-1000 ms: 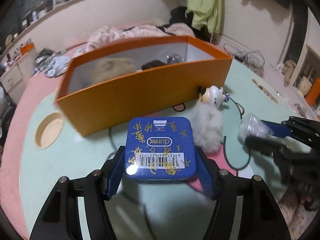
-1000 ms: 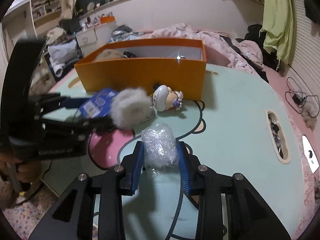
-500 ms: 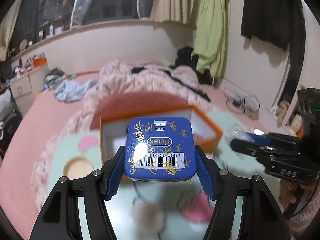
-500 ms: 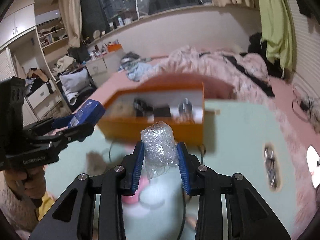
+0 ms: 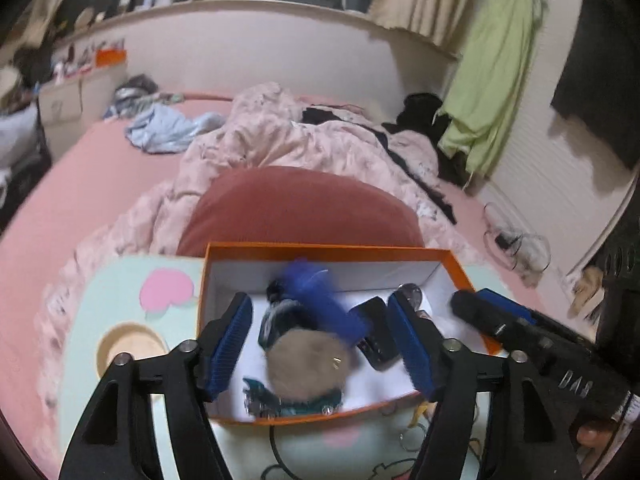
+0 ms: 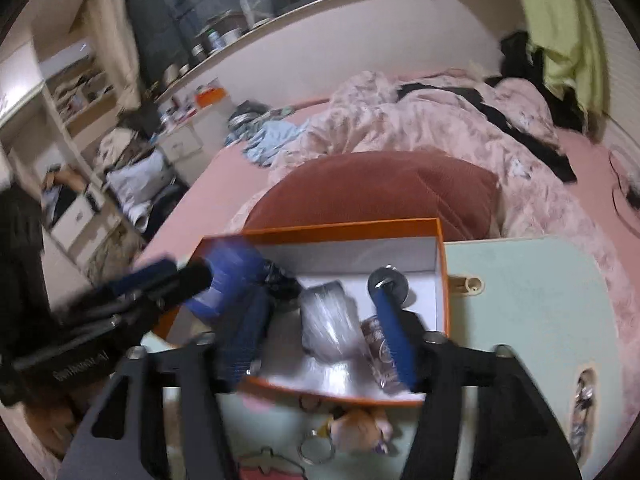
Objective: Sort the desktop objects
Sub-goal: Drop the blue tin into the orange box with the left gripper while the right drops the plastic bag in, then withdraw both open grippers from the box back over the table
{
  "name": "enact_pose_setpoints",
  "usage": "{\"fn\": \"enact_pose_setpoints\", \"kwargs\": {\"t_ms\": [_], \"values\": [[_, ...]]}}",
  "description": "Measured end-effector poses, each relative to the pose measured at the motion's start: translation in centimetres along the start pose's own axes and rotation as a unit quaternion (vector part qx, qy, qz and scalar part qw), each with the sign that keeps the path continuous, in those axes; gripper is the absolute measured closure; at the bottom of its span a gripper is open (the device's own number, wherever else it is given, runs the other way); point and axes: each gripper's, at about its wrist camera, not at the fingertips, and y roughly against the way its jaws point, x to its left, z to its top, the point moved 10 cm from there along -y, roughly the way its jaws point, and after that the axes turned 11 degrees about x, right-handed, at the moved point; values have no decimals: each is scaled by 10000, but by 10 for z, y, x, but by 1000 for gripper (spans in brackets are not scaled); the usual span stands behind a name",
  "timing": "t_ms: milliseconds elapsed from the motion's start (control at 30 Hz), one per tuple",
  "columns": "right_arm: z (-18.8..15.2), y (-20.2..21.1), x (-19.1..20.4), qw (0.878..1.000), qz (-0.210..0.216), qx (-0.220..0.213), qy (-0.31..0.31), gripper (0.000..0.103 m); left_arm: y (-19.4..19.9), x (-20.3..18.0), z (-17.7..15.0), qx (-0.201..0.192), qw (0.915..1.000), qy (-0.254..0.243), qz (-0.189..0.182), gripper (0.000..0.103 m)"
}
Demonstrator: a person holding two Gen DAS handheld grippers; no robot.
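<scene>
Motion blur is smearing much of both views. In the left wrist view the blue tin (image 5: 320, 300) is showing only as a blue streak inside the orange box (image 5: 324, 249), beyond the left tool (image 5: 326, 344), so its label and exact resting spot are hard to make out. A tan fluffy ball (image 5: 308, 368) is lying in the box between the pads without touching them, partly covering teal items whose shape cannot be told. A black object (image 5: 376, 332) is lying half hidden behind the right-hand pad.

The left tool is angling down over the box, its jaws opening and nothing pressing against them.

In the right wrist view the clear plastic wad (image 6: 326, 324) is blurring inside the box, between the pads of the right tool (image 6: 320, 324) but apparently free of them. Those jaws are also opening, and the tool is tilting down over the box's near wall. A dark can (image 6: 378, 354) is lying partly behind its right pad.

The near edge of the mint-green surface (image 6: 528, 320) is being cut off by the tool frame, where a small figure with key rings (image 6: 360, 426) is lying, too blurred to read. A hand is barely showing at the left wrist view's lower right corner.
</scene>
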Motion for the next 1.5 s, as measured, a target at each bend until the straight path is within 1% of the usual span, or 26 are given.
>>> {"fn": "enact_pose_setpoints", "kwargs": {"t_ms": [33,100,167,267,300,333,400,467,533,567,633,667,733,767,833,867,900,967,1167,1500], "values": [[0,4,-3,9999,-3,-103,-136,39,6,4,-5,-75,9999,45,-65,25],[-6,17,-5,9994,6,-263,-240,33,18,9,-14,-191,9998,75,-23,21],[-14,28,-3,9994,46,-296,-154,33,34,13,-29,-310,9995,-17,58,19],[-33,43,1,9995,-67,-314,6,32,47,11,-51,-313,9990,-258,191,9],[-40,45,3,9995,-134,-276,77,32,50,9,-66,-243,9983,-439,279,7],[-51,46,4,9993,-278,-182,185,32,51,7,-73,-180,9978,-535,338,6],[-73,41,3,9971,-650,58,396,32,48,8,-97,19,9963,-683,513,6],[-94,37,1,9943,-891,246,540,32,41,10,-119,254,9952,-691,644,6],[-116,28,-3,9912,-1080,484,588,32,35,12,-135,350,9948,-621,725,6],[-124,25,-5,9904,-1126,552,574,32,33,13,-138,327,9946,-585,798,6],[-137,19,-8,9890,-1206,673,524,32,25,19,-142,317,9922,-551,1072,6],[-142,18,-9,9882,-1250,708,533,32,18,20,-146,451,9913,-544,1109,6],[-150,14,-12,9856,-1373,815,549,32,10,20,-153,652,9910,-511,1047,6],[-151,15,-14,9838,-1508,776,582,32,6,22,-156,713,9907,-481,1051,6],[-153,15,-16,9813,-1646,777,623,26,3,24,-158,744,9885,-510,1212,5],[-154,13,-16,9797,-1708,793,685,16,2,24,-160,739,9880,-533,1249,0],[-155,12,-16,9803,-1660,806,706,9,1,24,-161,756,9880,-550,1233,0],[-156,10,-14,9802,-1629,844,746,3,-1,24,-162,761,9880,-556,1219,0],[-156,10,-13,9806,-1602,807,792,1,-3,25,-162,738,9884,-561,1205,0],[-156,9,-12,9806,-1603,807,791,1,-3,22,-160,735,9884,-560,1205,0]]}}
